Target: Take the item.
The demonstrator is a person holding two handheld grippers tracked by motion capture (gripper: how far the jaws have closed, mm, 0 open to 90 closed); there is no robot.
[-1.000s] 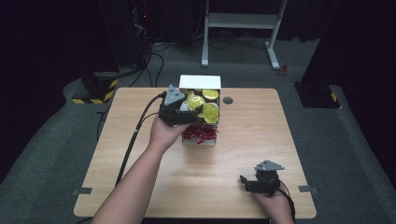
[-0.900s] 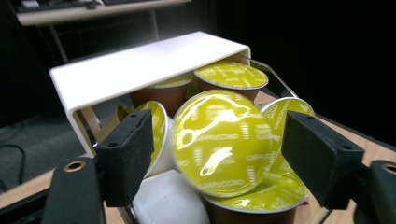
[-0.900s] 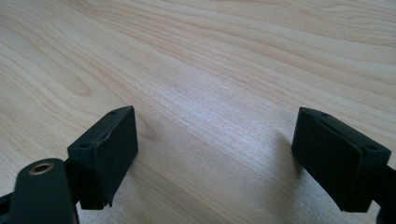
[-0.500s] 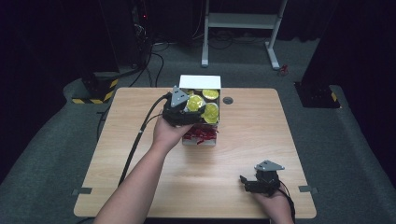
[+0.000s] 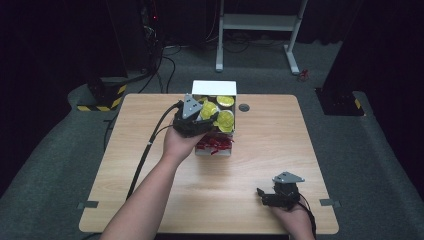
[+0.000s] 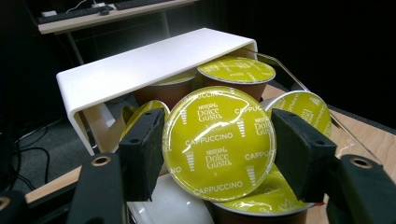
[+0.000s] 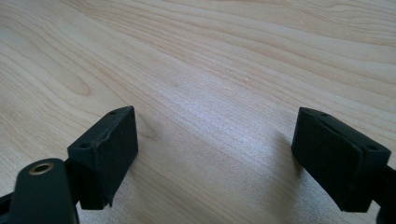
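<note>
A white box point(image 5: 214, 87) with its lid point(image 6: 140, 65) folded back stands at the table's far middle, holding several brown coffee capsules with yellow foil lids. My left gripper point(image 5: 207, 114) reaches into it from the left. Its jaws have just been closing, and both pads now press the sides of one yellow-lidded capsule point(image 6: 219, 144), which is tilted toward the camera. More capsules point(image 6: 236, 70) sit behind and beside it. My right gripper point(image 5: 261, 193) rests near the table's front right, open point(image 7: 215, 140) over bare wood with nothing between its pads.
The wooden table point(image 5: 280, 145) has a small black round grommet point(image 5: 244, 107) right of the box. The box front shows a red pattern point(image 5: 215, 145). A white desk frame point(image 5: 260, 22) and a black-yellow striped block point(image 5: 105, 95) stand on the floor beyond.
Both hands stay where they were. The left gripper's jaws have drawn in around the capsule at the box.
</note>
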